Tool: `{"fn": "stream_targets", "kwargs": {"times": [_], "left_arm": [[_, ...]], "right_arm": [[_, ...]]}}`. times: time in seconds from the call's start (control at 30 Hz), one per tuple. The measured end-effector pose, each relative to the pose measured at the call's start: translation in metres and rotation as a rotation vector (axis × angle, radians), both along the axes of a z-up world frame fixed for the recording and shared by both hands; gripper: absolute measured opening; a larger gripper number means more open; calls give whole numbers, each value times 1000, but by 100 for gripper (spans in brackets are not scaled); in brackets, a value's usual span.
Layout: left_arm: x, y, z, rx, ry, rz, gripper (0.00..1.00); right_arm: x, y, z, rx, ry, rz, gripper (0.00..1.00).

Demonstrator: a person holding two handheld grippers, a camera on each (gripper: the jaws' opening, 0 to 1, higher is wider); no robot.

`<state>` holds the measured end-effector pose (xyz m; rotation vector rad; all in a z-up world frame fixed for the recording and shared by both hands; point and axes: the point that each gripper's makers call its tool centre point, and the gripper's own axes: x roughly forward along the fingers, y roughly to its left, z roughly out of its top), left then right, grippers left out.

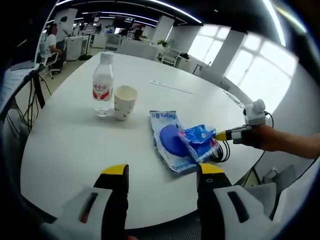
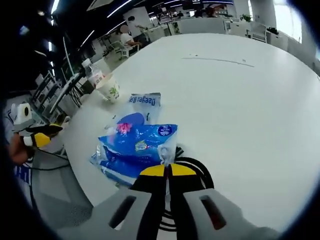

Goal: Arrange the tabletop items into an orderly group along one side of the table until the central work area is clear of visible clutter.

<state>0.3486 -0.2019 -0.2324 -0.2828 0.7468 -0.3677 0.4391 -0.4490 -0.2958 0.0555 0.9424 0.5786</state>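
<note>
The right gripper (image 2: pixel 167 170), jaws clenched on the small blue packet (image 2: pixel 142 141) atop the larger pouch (image 1: pixel 167 140), looks mid-pickup and should carry it beside the bottle (image 1: pixel 103 86) and cup (image 1: pixel 124 101), while the left gripper (image 1: pixel 162 172) hovers with jaws released.

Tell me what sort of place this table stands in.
Most likely an open-plan office. Beyond the round white table stand rows of desks with a seated person at one, long ceiling light strips run overhead, and large windows line one side.
</note>
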Motion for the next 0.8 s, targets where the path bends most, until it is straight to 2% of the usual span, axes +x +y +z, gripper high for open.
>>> {"fn": "stream_targets", "kwargs": {"times": [0.27, 0.63, 0.8], "left_arm": [[2, -5, -1, -2, 2, -8, 54], [4, -4, 0, -1, 2, -2, 54], [4, -2, 0, -8, 6, 9, 54]], "right_arm": [[20, -10, 15, 39, -31, -76, 0], [52, -47, 20, 62, -39, -206, 0], [58, -63, 22, 72, -33, -267, 0]]}}
